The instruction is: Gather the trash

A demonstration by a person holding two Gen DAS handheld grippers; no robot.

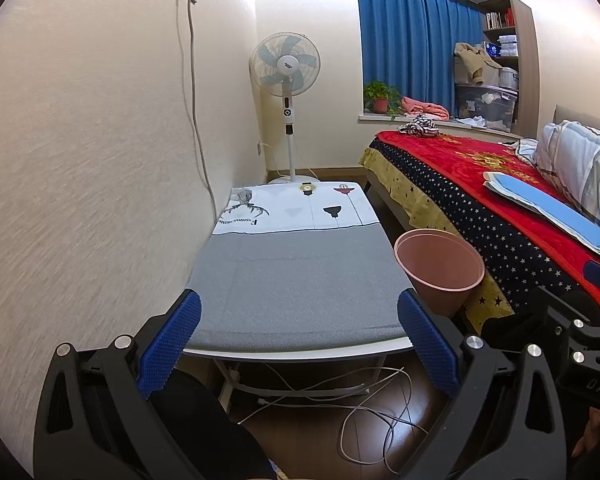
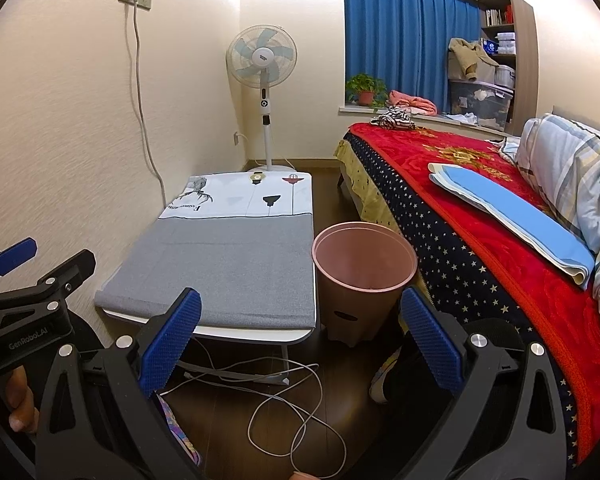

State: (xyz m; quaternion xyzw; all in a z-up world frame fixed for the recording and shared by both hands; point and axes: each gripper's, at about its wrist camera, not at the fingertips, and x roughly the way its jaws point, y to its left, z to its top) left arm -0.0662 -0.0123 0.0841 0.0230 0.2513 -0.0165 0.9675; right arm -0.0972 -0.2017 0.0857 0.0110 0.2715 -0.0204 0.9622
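On left claw point(image 2: 14, 276) body: "GenRoboT.AI"; tablecloth point(image 2: 236, 200) print: "Fashion…", upside down.

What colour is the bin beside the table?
Pink bin, seen best in the right wrist view.

Cream textured walls point(image 2: 80, 120) meeting dark wood floor point(image 2: 228, 416), with a pedestal fan point(image 2: 262, 58) in the corner, blue curtains point(image 2: 404, 36) over the window, a low table point(image 2: 228, 264) along the wall, a red-blanketed bed point(image 2: 480, 200) opposite.
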